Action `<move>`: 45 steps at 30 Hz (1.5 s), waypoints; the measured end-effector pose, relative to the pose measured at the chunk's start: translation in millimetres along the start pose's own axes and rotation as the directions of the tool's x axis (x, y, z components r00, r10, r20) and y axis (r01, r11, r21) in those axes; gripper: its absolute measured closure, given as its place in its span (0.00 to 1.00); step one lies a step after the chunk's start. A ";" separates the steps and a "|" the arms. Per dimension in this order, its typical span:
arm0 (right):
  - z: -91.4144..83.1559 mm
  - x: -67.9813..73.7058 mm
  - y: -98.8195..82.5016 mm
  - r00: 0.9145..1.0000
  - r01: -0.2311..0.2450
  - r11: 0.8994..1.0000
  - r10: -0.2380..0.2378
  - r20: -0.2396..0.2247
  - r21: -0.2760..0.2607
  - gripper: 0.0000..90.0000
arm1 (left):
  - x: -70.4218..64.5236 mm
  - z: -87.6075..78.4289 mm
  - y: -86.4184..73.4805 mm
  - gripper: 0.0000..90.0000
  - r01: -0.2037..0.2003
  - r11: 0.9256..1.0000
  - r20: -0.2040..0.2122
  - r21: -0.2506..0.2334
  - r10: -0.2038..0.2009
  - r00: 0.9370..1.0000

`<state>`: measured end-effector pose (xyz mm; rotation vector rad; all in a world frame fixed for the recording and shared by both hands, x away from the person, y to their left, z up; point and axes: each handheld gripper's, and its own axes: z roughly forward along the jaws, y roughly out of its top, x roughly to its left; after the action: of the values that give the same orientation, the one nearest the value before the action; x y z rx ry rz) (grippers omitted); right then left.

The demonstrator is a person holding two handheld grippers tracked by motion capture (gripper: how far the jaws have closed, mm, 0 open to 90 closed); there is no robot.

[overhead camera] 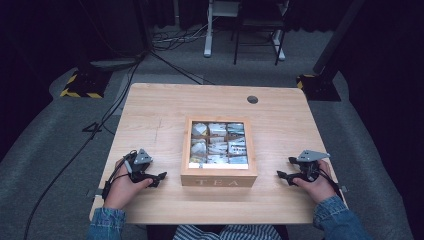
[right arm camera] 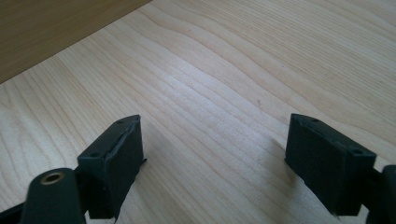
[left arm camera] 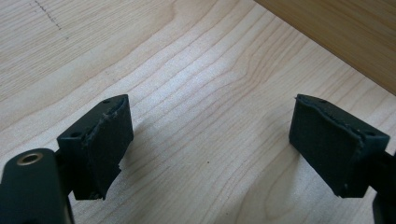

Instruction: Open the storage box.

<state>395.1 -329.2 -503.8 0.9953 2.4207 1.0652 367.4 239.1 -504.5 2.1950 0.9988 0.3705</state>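
Tea box (overhead camera: 218,175) sat at table centre, a wooden box with "TEA" on its near face, and through its top I saw a grid of compartments packed with tea bag packets (overhead camera: 218,144); I couldn't read the packet labels. Light wooden table (overhead camera: 150,105) carried it, with a round cable hole (overhead camera: 252,99) near the far edge.

My left gripper (overhead camera: 159,178) rested on the tabletop just left of the box, apart from it and pointing toward its near left corner, with the left hand (overhead camera: 120,187) wrapped round the handle. In the left gripper view I saw both black jaws spread wide with bare wood grain between them, holding nothing, and the box's side wall (left arm camera: 336,32) crossed the upper right corner.

My right gripper (overhead camera: 283,176) lay on the table right of the box, further from it than the left one was, with the right hand (overhead camera: 316,187) holding it. In the right gripper view its jaws were also spread wide and empty over the tabletop, and the box wall (right arm camera: 56,28) showed at upper left. Denim sleeves (overhead camera: 336,220) showed at the near edge.

Beyond the table I saw grey floor, cables (overhead camera: 175,37) and a black-yellow striped base (overhead camera: 82,85).
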 end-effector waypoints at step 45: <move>-13.8 98.2 55.6 0.959 0.116 0.989 -0.137 -0.247 -0.095 0.51 | 0.7 0.8 1.0 0.15 -0.001 1.000 0.003 0.003 0.001 1.000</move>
<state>344.5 -240.3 -454.1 0.7045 2.5764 1.3000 368.8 238.7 -504.4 2.1978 0.9973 0.3664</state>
